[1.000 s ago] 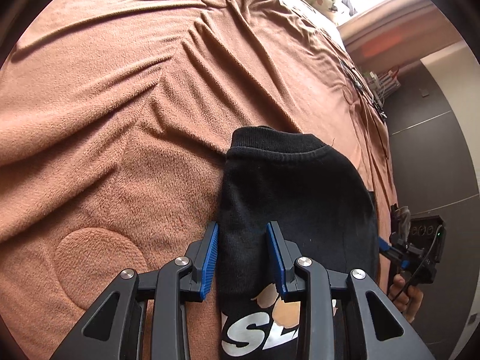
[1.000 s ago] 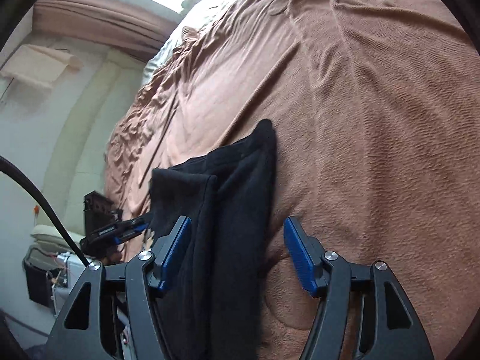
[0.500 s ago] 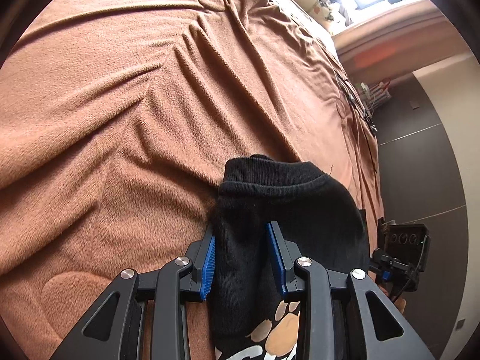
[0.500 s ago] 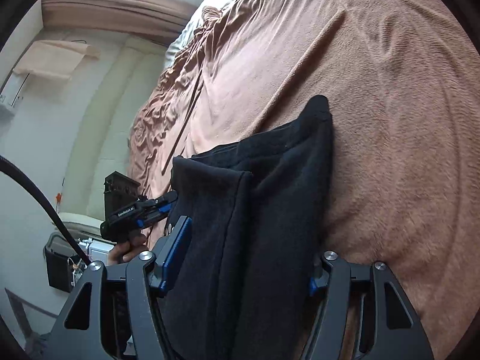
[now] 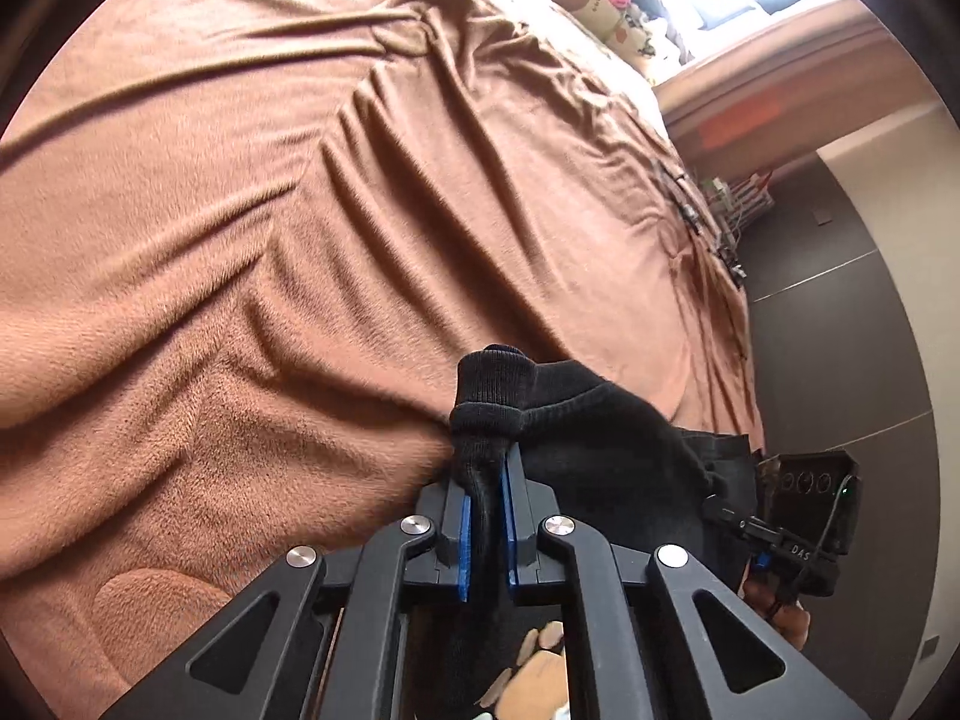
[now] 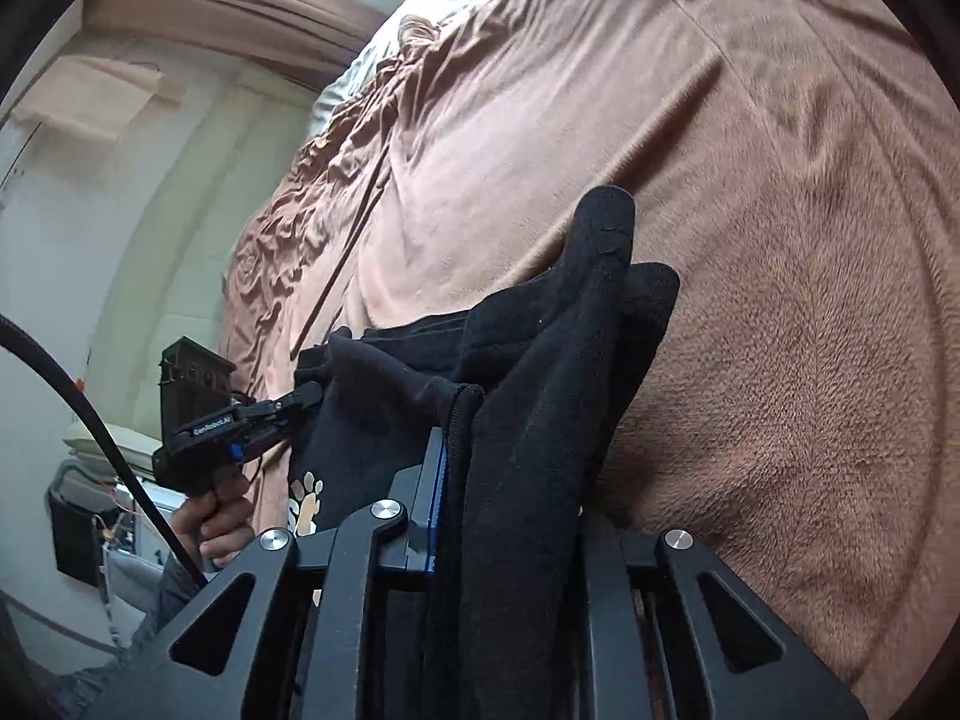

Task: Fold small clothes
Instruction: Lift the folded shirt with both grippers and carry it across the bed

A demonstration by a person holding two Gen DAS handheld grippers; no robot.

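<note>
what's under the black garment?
The black garment lies on the brown blanket, which shows all around it. Whether anything else sits beneath is hidden by the fabric.

Soft, fuzzy brown fleece blanket (image 5: 360, 228), matt and creased into ridges. Black knit garment (image 5: 576, 420), matt, ribbed along its hem, with a smooth printed paw motif (image 6: 309, 489). Matt black plastic gripper frames, blue rubbery pads (image 5: 465, 546) and shiny round metal rivets (image 5: 417, 523).
</note>
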